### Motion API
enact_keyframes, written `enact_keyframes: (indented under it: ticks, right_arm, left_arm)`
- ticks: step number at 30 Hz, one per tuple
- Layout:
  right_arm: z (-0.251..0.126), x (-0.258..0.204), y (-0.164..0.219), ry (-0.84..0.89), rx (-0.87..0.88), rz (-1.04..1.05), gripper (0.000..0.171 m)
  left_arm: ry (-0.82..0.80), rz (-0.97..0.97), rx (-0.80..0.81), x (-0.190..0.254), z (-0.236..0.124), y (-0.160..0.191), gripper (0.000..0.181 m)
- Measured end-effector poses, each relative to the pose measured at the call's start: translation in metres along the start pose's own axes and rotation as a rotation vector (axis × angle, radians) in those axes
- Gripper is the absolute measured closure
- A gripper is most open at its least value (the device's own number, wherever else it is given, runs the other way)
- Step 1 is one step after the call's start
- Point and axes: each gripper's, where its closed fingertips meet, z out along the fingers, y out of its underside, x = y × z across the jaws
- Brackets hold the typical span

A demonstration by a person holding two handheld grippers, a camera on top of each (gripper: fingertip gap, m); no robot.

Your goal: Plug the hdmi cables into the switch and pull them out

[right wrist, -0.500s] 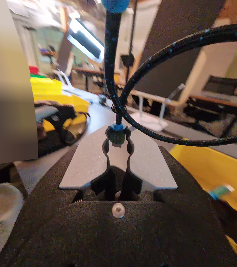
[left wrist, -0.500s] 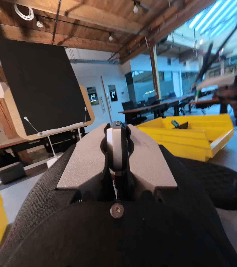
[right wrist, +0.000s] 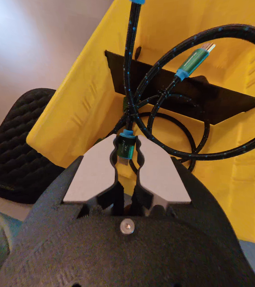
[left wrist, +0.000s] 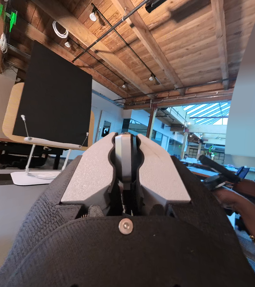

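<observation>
In the left wrist view my left gripper [left wrist: 125,136] is shut on the HDMI switch [left wrist: 122,160], a thin grey metal box seen edge-on, and points up toward the ceiling. In the right wrist view my right gripper [right wrist: 126,138] is shut on a green HDMI plug [right wrist: 125,148] with a blue collar, its metal end facing back toward the camera. Its black braided cable [right wrist: 178,149] loops over a yellow bin [right wrist: 217,186]. A second green plug [right wrist: 192,62] hangs free above the bin. The right gripper also shows blurred in the left wrist view [left wrist: 217,170], held by a hand.
A black divider [right wrist: 193,96] stands inside the yellow bin. A black padded wrist rest [right wrist: 13,139] lies on the grey table to the bin's left. A black board on a white stand [left wrist: 35,177] stands at the table's far left. The grippers' ends are close to 40 cm from one another.
The left gripper has tilted upward with the switch, and the yellow bin has left its view. The right gripper has swung down over the yellow bin with the plug in it.
</observation>
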Motion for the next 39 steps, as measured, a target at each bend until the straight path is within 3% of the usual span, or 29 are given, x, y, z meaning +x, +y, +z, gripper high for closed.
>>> enact_keyframes:
  ticks: [2,6,9,11,13,16,18,20,24,26,29,30,35,39]
  right_arm:
    - [0.005,-0.003,0.005,-0.024,-0.024,0.006,0.150]
    - [-0.006,-0.001,-0.002,0.013,0.021,0.019,0.109]
    - [-0.032,-0.005,-0.035,0.081,0.220,-0.015,0.098]
    - [-0.052,-0.035,-0.066,0.029,0.411,-0.071,0.097]
    - [-0.071,-0.094,-0.096,-0.184,0.614,-0.151,0.098]
    - [-0.093,-0.204,-0.113,-0.681,0.781,-0.225,0.097]
    - [-0.091,-0.267,-0.109,-0.953,0.747,-0.229,0.094]
    - [-0.066,-0.316,-0.097,-1.059,0.620,-0.274,0.091]
    - [-0.019,-0.366,-0.090,-0.980,0.524,-0.433,0.095]
    - [-0.011,-0.377,-0.089,-0.999,0.481,-0.437,0.108]
    - [-0.019,-0.374,-0.096,-1.115,0.479,-0.341,0.143]
    - [-0.024,-0.373,-0.096,-1.168,0.483,-0.334,0.147]
    - [-0.036,-0.358,-0.097,-1.183,0.553,-0.372,0.152]
    - [-0.053,-0.330,-0.111,-1.048,0.633,-0.499,0.155]
  left_arm:
    - [0.010,-0.029,0.013,0.000,-0.001,-0.002,0.160]
    - [0.036,-0.081,0.050,0.000,-0.002,-0.007,0.159]
    - [0.066,-0.167,0.103,0.000,-0.005,-0.014,0.160]
    - [0.094,-0.241,0.150,-0.001,-0.008,-0.020,0.160]
    - [0.119,-0.310,0.190,-0.002,-0.010,-0.025,0.160]
    - [0.143,-0.378,0.216,-0.002,-0.011,-0.028,0.160]
    - [0.158,-0.397,0.221,0.002,-0.010,-0.027,0.160]
    - [0.168,-0.408,0.218,0.006,-0.008,-0.025,0.161]
    - [0.193,-0.418,0.205,0.016,-0.005,-0.020,0.161]
    - [0.214,-0.427,0.202,0.020,-0.004,-0.018,0.160]
    - [0.248,-0.463,0.227,0.024,-0.005,-0.020,0.160]
    - [0.253,-0.473,0.227,0.025,-0.004,-0.019,0.160]
    - [0.338,-0.455,0.157,0.042,0.000,-0.017,0.151]
    - [0.328,-0.348,0.166,0.032,-0.006,-0.023,0.135]
